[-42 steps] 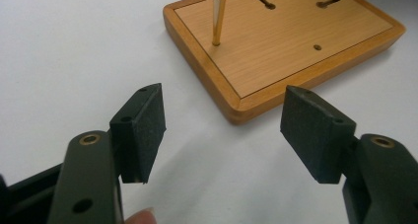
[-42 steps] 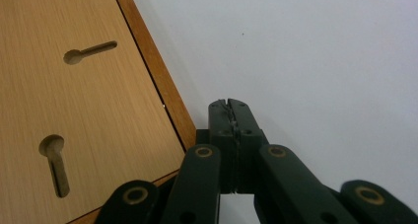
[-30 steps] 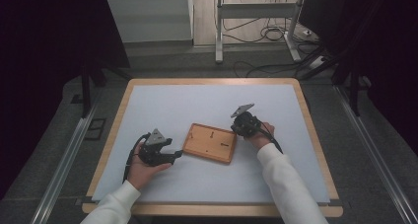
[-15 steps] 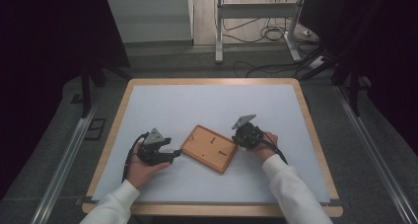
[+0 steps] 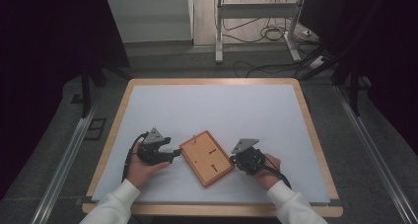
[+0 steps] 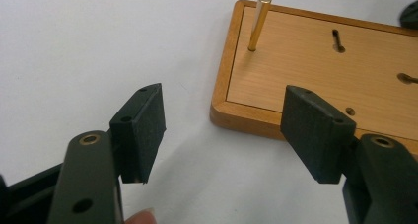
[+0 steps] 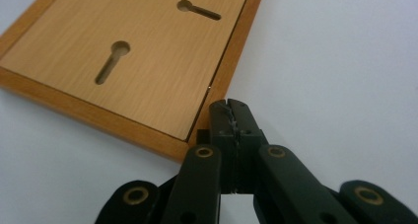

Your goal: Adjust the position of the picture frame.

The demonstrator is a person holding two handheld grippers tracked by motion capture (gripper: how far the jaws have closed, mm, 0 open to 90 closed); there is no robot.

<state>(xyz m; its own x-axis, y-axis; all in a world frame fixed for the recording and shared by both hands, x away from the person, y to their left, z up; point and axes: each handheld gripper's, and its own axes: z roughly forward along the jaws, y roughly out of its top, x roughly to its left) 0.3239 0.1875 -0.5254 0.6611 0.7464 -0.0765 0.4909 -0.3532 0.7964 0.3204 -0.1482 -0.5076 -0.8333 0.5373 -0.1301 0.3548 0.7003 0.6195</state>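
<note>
A flat wooden board (image 5: 207, 157) with two keyhole slots lies slantwise on the white mat near the front. A brass peg (image 6: 259, 21) stands upright at one corner of it. My left gripper (image 5: 170, 155) lies at the board's left side, held by a hand. Its jaws stand wide open (image 6: 226, 125) with nothing between them, pointing at the board (image 6: 315, 71). My right gripper (image 5: 236, 157) is at the board's right side. It is shut (image 7: 230, 110), with its tips right at the rim of the board (image 7: 138, 56) near a corner. Whether they touch the rim I cannot tell.
The white mat (image 5: 222, 105) covers a table with a wooden rim (image 5: 212, 210). Metal rails (image 5: 64, 160) run along both sides of the table. Beyond it, a metal stand (image 5: 256, 21) and loose cables (image 5: 266, 34) are on the floor.
My right gripper has drawn back from the board's far right corner toward the table's front edge. The board has turned more slantwise and slid slightly nearer. The left gripper has stayed put.
</note>
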